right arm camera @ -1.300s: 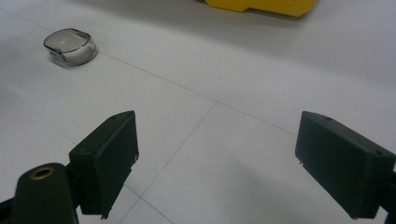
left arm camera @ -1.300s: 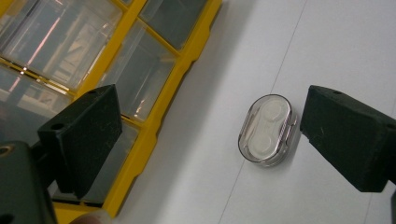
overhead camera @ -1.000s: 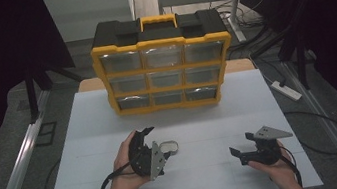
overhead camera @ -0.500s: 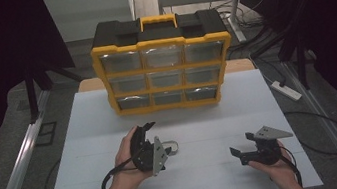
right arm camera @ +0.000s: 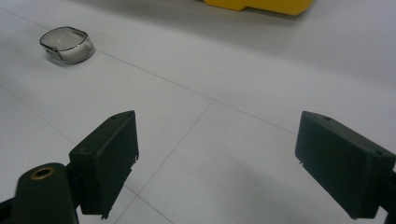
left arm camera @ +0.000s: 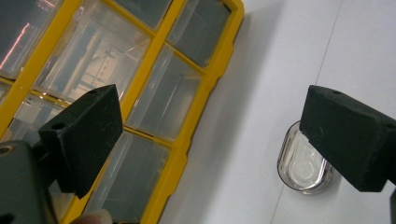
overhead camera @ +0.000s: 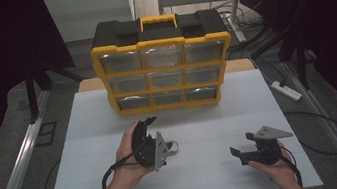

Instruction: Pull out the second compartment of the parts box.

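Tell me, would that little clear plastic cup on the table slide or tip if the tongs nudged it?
The cup looks thin and see-through, so probably light and likely to skid on the smooth white table. It sits low and wide, so tipping seems unlikely. Its glossy curved wall may slip between the flat pads of the tongs.

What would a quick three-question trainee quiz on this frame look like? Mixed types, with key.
1. True or false: the left gripper is shut on the clear plastic cup.
2. The yellow organizer box shows how many rows of clear drawers? A) two B) three C) four
3. Fill in: the right gripper hovers over the white ____ with its jaws wide apart.

Key
1. False. Its jaws stand wide apart, and the cup sits on the table beyond them.
2. B
3. table
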`<state>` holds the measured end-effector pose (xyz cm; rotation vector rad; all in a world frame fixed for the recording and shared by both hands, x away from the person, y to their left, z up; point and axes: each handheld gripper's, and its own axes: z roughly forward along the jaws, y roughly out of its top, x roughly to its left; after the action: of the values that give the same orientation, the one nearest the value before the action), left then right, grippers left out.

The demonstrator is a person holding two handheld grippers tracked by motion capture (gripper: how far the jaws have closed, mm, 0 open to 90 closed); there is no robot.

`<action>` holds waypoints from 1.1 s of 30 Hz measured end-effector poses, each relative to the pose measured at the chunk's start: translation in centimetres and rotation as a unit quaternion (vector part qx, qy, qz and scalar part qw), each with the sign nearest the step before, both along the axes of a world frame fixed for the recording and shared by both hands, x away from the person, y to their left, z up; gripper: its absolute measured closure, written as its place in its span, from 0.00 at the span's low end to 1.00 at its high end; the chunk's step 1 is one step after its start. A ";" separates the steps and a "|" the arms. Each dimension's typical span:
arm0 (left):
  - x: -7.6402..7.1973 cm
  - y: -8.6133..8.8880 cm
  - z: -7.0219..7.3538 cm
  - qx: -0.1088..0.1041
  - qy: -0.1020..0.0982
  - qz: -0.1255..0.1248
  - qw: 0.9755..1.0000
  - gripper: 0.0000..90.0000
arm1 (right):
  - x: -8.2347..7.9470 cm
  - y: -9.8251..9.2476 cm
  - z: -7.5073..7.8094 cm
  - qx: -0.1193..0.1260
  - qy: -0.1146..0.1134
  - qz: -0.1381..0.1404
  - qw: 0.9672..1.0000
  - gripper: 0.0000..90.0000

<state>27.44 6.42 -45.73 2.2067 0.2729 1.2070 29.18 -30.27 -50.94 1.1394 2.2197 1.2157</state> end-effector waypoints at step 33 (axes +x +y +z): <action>1.1 -0.7 1.8 0.019 -0.026 0.012 0.999 0.08 | 0.0 0.0 0.0 0.001 0.001 -0.002 1.000 0.14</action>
<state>28.55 5.69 -43.97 2.2066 0.2581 1.2897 29.20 -30.27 -50.98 1.1465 2.2179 1.2159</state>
